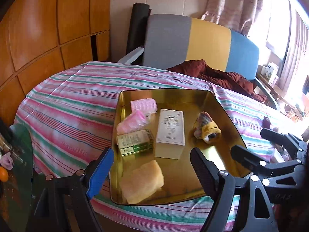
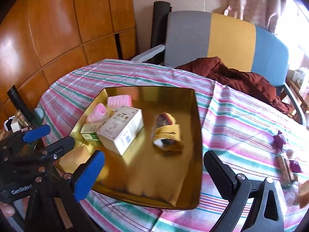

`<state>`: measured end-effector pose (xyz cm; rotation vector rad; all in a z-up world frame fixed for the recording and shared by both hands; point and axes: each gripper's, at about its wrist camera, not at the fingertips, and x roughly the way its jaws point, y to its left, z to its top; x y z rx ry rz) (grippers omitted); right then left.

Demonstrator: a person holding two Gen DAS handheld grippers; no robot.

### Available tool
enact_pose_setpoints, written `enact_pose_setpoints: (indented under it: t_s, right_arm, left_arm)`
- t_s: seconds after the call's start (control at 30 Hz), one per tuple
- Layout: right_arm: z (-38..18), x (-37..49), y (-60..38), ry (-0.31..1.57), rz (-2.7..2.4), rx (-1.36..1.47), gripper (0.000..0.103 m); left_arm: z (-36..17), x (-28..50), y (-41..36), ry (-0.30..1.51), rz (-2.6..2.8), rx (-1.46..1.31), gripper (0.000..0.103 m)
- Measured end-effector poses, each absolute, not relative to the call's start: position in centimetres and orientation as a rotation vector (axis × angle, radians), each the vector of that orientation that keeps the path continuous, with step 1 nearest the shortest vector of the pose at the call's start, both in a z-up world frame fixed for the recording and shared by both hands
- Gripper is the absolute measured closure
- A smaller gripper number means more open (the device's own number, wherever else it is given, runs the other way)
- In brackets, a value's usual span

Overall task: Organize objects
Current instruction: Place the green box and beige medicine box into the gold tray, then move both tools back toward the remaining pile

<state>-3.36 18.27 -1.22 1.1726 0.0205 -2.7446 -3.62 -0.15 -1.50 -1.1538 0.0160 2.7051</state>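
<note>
While the left tool (image 1: 152,166) hangs open over the shallow gold metal tray (image 1: 216,104), the pale yellow sponge block (image 1: 143,181) lies just ahead between its fingers. From the right, the right tool (image 2: 154,168) gapes empty; small purple items (image 2: 280,137), possibly wrappers, lie on the striped desk (image 2: 231,116) to its right.

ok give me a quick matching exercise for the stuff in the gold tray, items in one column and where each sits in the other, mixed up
Seen from the left wrist view.

Items:
1. white box
2. yellow sponge
3. rolled yellow sock
4. pink rolls

Places in the gold tray:
A. near edge, closest to the camera
B. right of the white box
C. middle of the tray
D. far left corner

Pairs: 1-C, 2-A, 3-B, 4-D
</note>
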Motion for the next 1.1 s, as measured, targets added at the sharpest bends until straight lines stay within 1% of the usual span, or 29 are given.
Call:
enact_pose_setpoints:
  t_s: [0.7,1.0,1.1]
  right_arm:
    - [-2.2,-2.1,29.1,-0.083,-2.936,1.280,0.000]
    - [-0.6,-0.5,40.3,-0.203,-3.146,1.356,0.000]
    - [0.2,0.9,45.6,-0.327,-3.259,1.365,0.000]
  left_arm:
    - [-1.9,-2.3,4.9,0.111,2.537,-1.147,0.021]
    - [-1.9,-2.1,8.4,0.151,2.431,-1.126,0.021]
    - [-1.8,-1.9,10.1,0.173,2.394,-1.113,0.021]
